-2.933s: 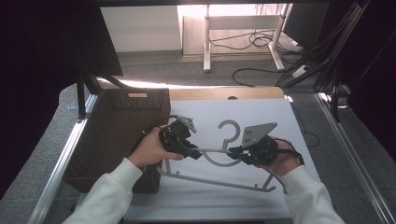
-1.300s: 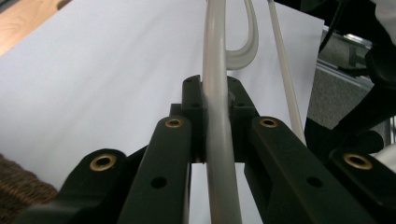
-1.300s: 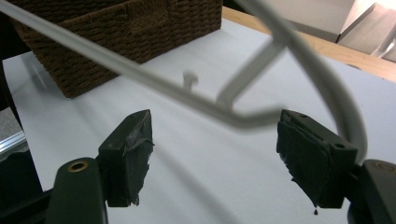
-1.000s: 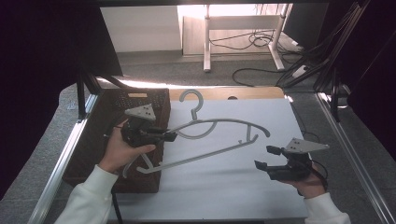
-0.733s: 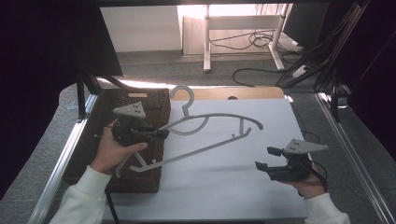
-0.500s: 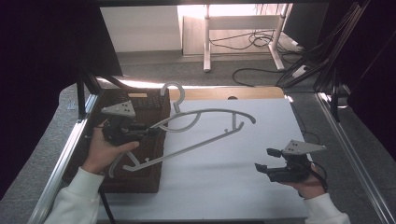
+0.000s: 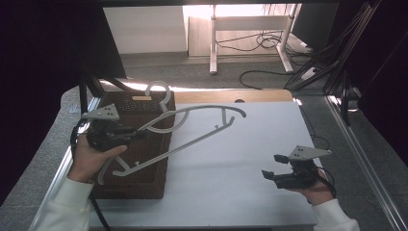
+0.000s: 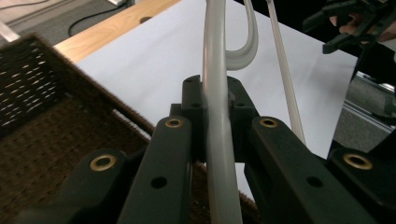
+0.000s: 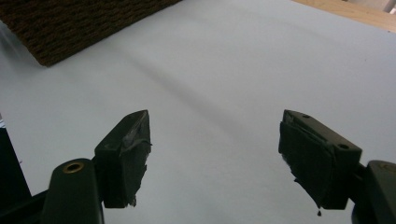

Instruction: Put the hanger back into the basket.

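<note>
My left hand-held gripper (image 7: pixel 126 135) clamps the hanger (image 7: pixel 192 126) near its neck; light, stiff, slippery plastic, long arm swinging toward two o'clock.

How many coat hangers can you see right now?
1. The grey coat hanger is clamped in the left hand-held gripper, held over the brown wicker basket and the white table. Others could lie hidden inside the basket.
</note>
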The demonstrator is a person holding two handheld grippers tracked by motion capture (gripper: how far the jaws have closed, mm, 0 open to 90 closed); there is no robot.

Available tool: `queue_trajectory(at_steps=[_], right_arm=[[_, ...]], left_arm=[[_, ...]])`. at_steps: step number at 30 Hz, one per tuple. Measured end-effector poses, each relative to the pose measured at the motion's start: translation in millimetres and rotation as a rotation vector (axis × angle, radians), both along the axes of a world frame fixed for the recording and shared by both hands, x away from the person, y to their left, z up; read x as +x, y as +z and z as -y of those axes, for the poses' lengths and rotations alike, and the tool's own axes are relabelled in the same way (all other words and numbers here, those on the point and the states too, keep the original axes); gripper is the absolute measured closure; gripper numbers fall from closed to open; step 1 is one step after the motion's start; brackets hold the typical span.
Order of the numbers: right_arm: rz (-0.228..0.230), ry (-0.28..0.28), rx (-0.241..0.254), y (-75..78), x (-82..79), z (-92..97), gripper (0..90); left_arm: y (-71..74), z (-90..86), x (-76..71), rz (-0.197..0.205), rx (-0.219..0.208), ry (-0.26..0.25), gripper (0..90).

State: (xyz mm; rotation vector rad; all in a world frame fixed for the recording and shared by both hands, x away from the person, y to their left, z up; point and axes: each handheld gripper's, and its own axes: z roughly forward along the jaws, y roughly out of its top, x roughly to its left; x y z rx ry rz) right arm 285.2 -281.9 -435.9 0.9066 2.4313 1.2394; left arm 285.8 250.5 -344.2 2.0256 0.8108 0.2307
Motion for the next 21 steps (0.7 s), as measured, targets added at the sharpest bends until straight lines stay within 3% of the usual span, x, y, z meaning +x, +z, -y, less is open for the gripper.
queue_trajectory(at_steps=[11,21], right_arm=[[-0.010,0.000,-0.018,-3.1,1.8,0.4,25.6],[-0.017,-0.007,-0.031,-6.3,2.9,1.2,25.0]], left_arm=[[-6.5,-38.6,-6.4,0.018,-0.001,0.134,82.3],[-11.8,-57.5,-6.6,0.024,-0.002,0.211,82.4]])
